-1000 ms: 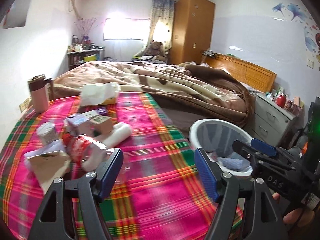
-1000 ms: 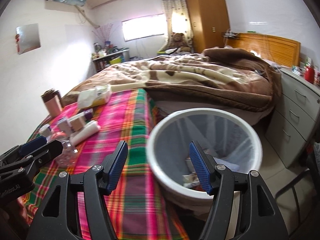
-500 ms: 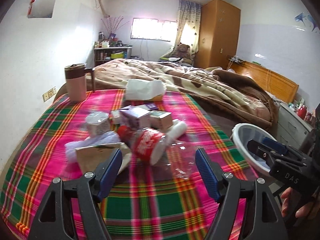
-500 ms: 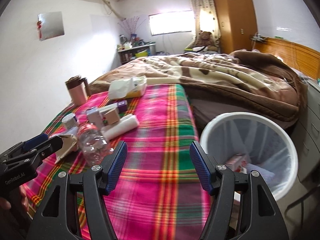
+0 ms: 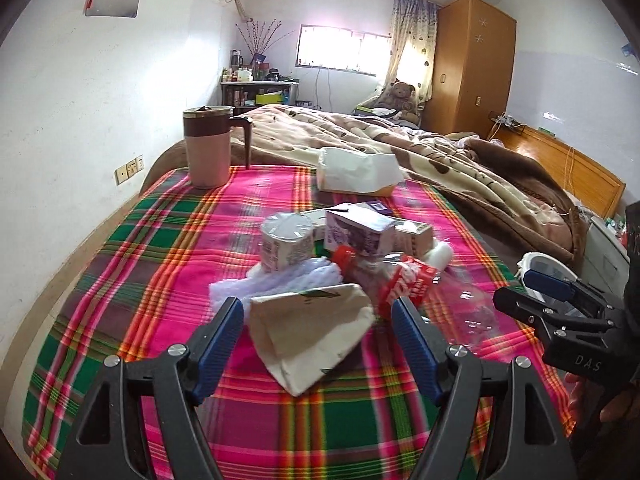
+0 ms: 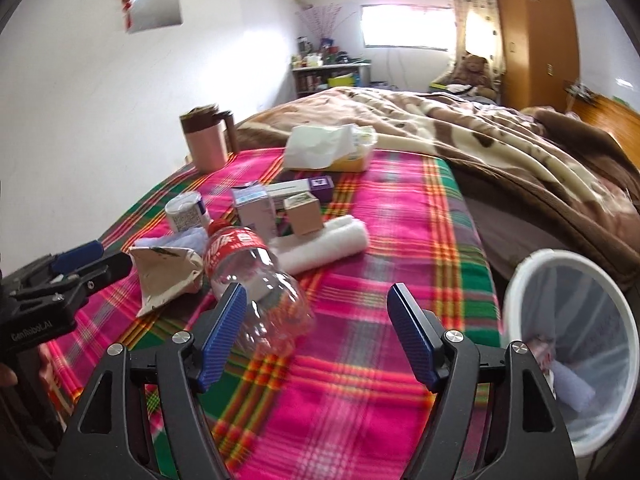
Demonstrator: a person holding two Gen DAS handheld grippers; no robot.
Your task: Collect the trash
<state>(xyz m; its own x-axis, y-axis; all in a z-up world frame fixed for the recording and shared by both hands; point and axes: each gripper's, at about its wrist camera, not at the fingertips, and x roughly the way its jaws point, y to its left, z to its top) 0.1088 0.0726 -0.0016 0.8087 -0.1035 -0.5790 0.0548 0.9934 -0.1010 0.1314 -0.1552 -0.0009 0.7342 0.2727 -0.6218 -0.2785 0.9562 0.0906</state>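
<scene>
On plaid cloth [image 5: 168, 264]: one bottle [image 6: 256, 280] | one bin [image 6: 568, 344] | left gripper [image 5: 318, 340], right gripper [image 6: 316, 330]: both released, right just widened

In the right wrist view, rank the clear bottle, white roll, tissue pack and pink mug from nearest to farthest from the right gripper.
1. Clear bottle: lying by the right gripper's left finger.
2. White roll: just beyond the bottle, centre.
3. Tissue pack: far edge of the plaid cloth.
4. Pink mug: back left, about as far as the tissue pack; too close to call.
</scene>
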